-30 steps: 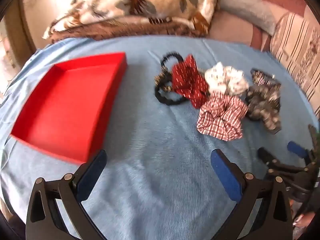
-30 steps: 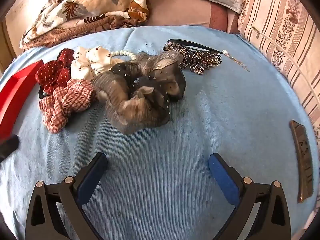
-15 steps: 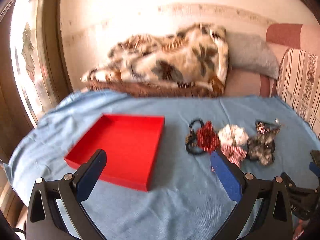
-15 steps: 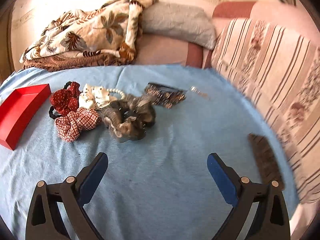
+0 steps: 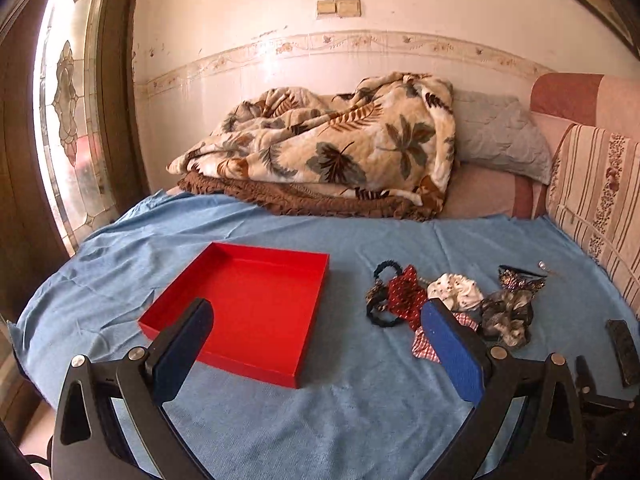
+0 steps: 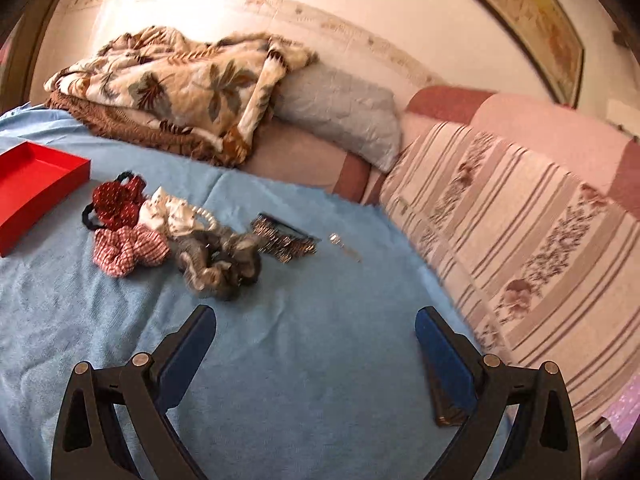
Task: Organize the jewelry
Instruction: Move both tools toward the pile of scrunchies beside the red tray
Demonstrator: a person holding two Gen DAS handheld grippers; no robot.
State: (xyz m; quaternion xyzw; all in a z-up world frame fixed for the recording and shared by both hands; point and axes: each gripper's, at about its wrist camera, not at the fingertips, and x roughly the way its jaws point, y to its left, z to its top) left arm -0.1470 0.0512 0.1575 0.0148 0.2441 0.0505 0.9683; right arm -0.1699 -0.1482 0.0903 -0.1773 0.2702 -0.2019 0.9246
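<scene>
- The left claw (image 5: 316, 344) has its two blue pads wide apart and nothing between them; it hangs above the blue cloth (image 5: 340, 420), which covers what seems a bed or a sofa, I cannot tell which.
- The right claw (image 6: 316, 346) is spread the same way, also with nothing in it, over a bare part of the cloth.
- Ahead of the left claw, a little to its left, lies the red tray (image 5: 248, 304); it is shallow and has nothing inside.
- The pile of hair things sits ahead and to the right of the left claw, ahead and to the left of the right claw: a dark red scrunchie (image 6: 116, 204), a white one (image 6: 168, 212), a checked one (image 6: 128, 248) and a grey one (image 6: 220, 260), all touching.
- Behind the grey one lies a beaded hair clip (image 6: 284, 240), its long axis running left to right.
- I judge the right claw is nearer to the grey scrunchie, so it would reach forward and leftward; the tray is on the far side of the pile from it.
</scene>
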